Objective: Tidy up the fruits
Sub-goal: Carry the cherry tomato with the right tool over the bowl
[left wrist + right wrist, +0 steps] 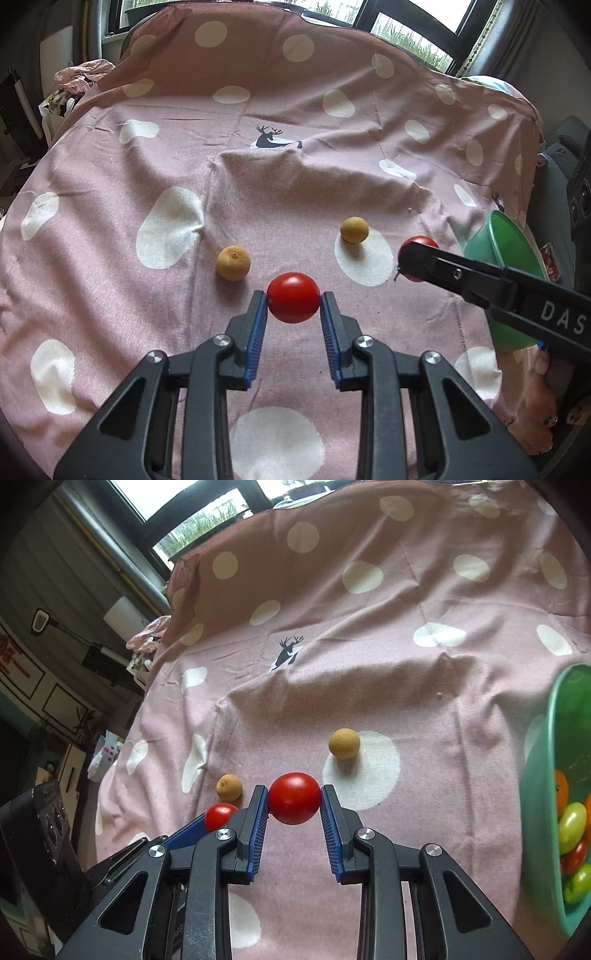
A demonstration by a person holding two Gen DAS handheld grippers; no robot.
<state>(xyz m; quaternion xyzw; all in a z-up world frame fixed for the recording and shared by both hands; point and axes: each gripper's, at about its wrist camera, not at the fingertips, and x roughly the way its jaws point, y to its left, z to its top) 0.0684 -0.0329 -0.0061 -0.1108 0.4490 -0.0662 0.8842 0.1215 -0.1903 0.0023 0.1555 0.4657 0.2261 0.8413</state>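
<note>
Both grippers closed, each w/ a red tomato pinched between blue pads: left gripper (293, 301) holds the left tomato (293, 297), right gripper (294, 798) holds the right tomato (294, 798). Green bowl (535, 786), already w/ tomatoes inside, sits to the right, nearer the right hand, so prob right drops first. Two longans (233, 263) (354, 229) lie on the pink cloth (295, 184), just beyond jaws.
</note>
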